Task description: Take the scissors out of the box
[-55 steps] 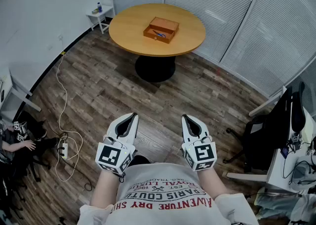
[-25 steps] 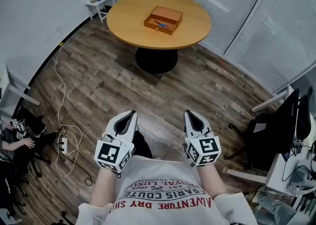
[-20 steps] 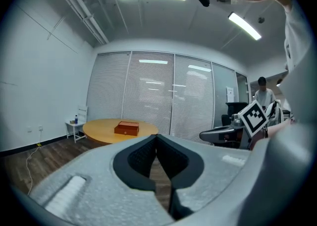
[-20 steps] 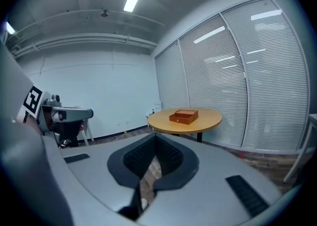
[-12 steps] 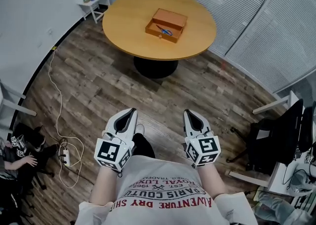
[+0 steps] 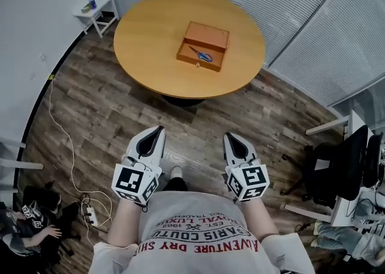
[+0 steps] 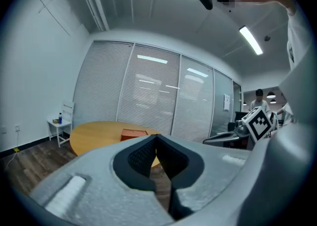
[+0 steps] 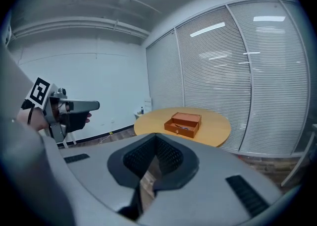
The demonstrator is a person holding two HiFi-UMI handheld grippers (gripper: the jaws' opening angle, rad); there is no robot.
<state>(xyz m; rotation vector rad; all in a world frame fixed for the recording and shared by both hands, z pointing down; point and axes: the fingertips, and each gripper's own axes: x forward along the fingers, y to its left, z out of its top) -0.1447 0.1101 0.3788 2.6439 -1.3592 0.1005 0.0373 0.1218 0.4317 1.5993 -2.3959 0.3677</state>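
Observation:
An open orange box (image 6: 203, 44) sits on a round wooden table (image 6: 150, 38) ahead of me, and blue-handled scissors (image 6: 201, 55) lie inside its front half. Both grippers are held low in front of my chest, well short of the table and over the wood floor. The left gripper (image 6: 159, 129) is shut with nothing in it, and the right gripper (image 6: 229, 137) is shut and empty too. In the left gripper view the box (image 7: 133, 134) shows just above the closed jaw tips. In the right gripper view the box (image 8: 184, 123) stands on the table (image 8: 213, 130) beyond the closed tips.
A small white side table (image 6: 96, 7) with a bottle stands at the far left by the wall. A cable and power strip (image 6: 90, 213) lie on the floor at left, near a seated person (image 6: 36, 231). A black office chair (image 6: 343, 164) and desk are at right. Blinds line the back wall.
The table and box have come nearer and lower in the head view as I walked towards them. Both grippers travelled along, still shut and held the same way.

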